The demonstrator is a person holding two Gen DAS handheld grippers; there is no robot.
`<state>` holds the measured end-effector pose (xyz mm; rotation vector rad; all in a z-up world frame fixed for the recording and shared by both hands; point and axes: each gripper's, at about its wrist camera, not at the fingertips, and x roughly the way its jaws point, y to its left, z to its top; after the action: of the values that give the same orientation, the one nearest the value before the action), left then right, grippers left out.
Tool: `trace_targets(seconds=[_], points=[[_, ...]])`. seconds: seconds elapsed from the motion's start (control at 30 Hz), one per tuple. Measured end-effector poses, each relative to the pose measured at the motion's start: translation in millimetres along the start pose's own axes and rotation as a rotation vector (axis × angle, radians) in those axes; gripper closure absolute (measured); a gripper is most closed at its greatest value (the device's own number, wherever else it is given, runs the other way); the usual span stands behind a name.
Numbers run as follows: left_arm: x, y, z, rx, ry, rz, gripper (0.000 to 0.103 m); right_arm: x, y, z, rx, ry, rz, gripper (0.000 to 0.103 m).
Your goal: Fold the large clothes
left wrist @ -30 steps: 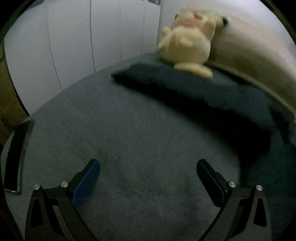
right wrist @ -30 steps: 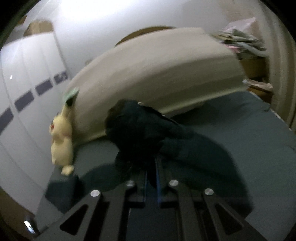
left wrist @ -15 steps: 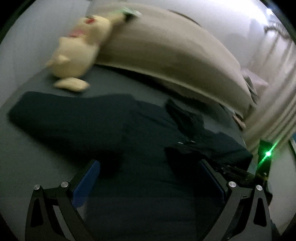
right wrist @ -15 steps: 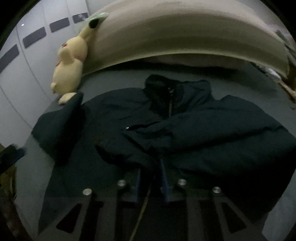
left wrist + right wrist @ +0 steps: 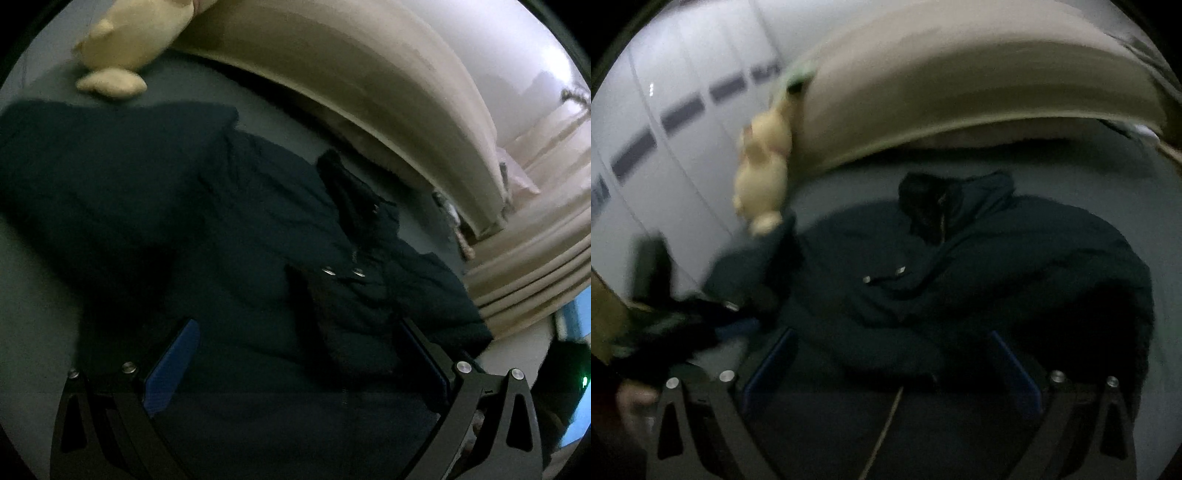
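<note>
Both tools spread wide, low over jacket (image 5: 258, 240).

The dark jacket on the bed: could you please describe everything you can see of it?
The dark jacket is a padded-looking, navy-to-black garment lying front up on the grey bed, collar toward the beige headboard. A front zip and two metal snaps show. One sleeve lies folded across the chest; the other spreads toward the yellow plush toy. Neither tongs grip it: the left tongs and right tongs both stand open over its lower part.
</note>
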<state>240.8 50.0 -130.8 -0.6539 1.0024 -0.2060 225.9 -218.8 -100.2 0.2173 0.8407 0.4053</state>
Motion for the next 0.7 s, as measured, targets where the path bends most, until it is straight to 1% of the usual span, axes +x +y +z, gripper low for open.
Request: trace_targets(seconds=[0.07,0.13,0.17,0.2,0.27,0.3,0.33,0.37,0.4,0.47,0.5,0.53,0.57,0.63,0.7], points=[[11.6,-6.3,-3.3,-0.022,0.044,-0.039,0.000,-24.7,-28.2,-11.7,0.120,-0.067,0.034,0.000],[29.4,-11.8,-7.7,-0.058,0.112,-0.056,0.000,-39.9,-57.9,-25.6,0.243,-0.104,0.063,0.000],[34.8,-13.5,-9.6,-0.069,0.128,-0.064,0.000,-46.9,-75.0,-34.7,0.305,-0.119,0.068,0.000],[44.5,-17.5,-12.2,-0.078,0.152,-0.072,0.000,-53.7,-93.6,-46.8,0.357,-0.132,0.059,0.000],[56.6,-22.2,-14.1,-0.092,0.187,-0.053,0.001,-60.7,-114.2,-60.1,0.400,-0.140,0.027,0.000],[61.7,-23.8,-14.5,-0.106,0.195,-0.052,0.006,-63.1,-125.1,-69.2,0.419,-0.143,0.010,0.000],[64.6,-27.0,-13.7,-0.094,0.194,-0.041,0.039,-64.8,-134.0,-76.1,0.432,-0.141,0.000,0.000],[71.6,-30.3,-13.2,-0.071,0.204,0.001,0.090,-64.7,-143.2,-83.1,0.444,-0.137,-0.010,0.000],[78.2,-33.1,-11.6,-0.038,0.238,0.063,0.092,-63.4,-152.6,-90.5,0.464,-0.133,-0.017,0.000],[74.3,-33.1,-6.9,-0.016,0.230,0.061,0.095,-60.6,-167.5,-100.0,0.506,-0.128,-0.008,0.000],[62.0,-38.0,0.2,0.039,0.173,0.092,0.095,-62.3,-174.4,-103.6,0.526,-0.130,0.005,0.000],[48.7,-41.3,7.8,0.075,0.120,0.104,0.096,-62.6,-180.5,-107.3,0.553,-0.138,0.021,0.000],[38.0,-42.1,13.2,0.093,0.085,0.103,0.096,-62.8,-187.8,-106.1,0.574,-0.142,0.027,0.000],[3.9,-36.9,31.0,0.124,-0.039,0.126,0.097,-57.2,-198.1,-105.5,0.595,-0.151,0.027,0.000],[-12.5,-25.4,41.6,0.138,-0.101,0.164,0.097,-52.1,-206.8,-99.5,0.602,-0.155,0.019,0.000]])
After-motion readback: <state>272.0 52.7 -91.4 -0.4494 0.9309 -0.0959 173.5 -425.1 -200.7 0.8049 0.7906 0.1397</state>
